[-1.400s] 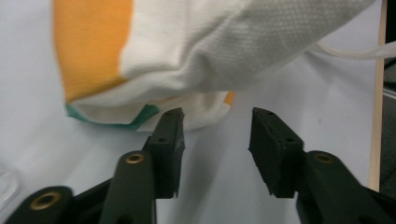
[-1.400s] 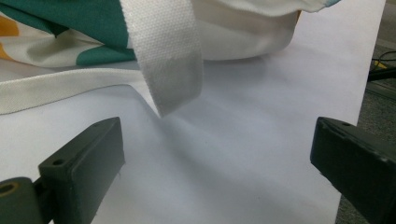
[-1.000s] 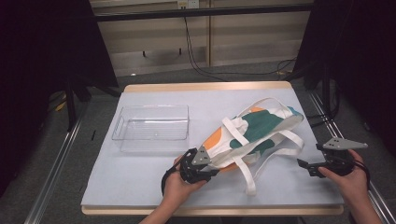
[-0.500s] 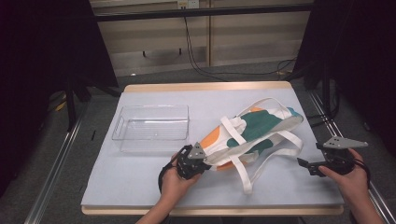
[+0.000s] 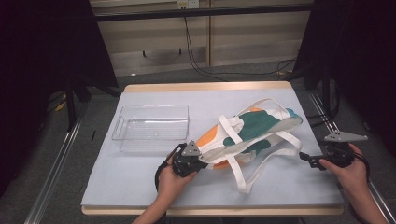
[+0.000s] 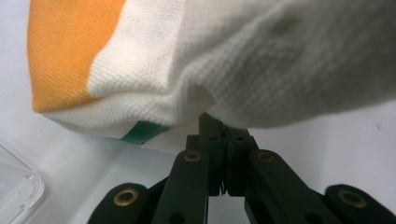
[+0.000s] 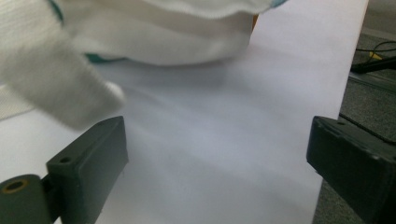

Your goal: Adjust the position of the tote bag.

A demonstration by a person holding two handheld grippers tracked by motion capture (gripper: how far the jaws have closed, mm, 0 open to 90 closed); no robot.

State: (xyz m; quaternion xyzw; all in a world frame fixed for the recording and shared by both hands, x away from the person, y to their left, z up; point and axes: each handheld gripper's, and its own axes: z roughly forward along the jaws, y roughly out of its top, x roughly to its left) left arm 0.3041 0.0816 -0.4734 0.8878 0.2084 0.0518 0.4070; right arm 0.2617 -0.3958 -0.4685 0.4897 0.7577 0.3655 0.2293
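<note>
Bag (image 5: pixel 252 133) dragged left | left tongs (image 5: pixel 200 161) apparently pinching corner | right tongs (image 5: pixel 306 157) wide, beside strap

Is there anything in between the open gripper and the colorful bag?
Nothing visible. The right gripper is open, and bare table lies between it and the tote bag. One white strap hangs near its jaw.

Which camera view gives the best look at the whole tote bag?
The high view: the tote bag lies whole on the table, straps spread. The left gripper view shows one corner, pinched in the left tool. The right gripper view shows a strap and the bag's edge beyond the open right tool.
</note>
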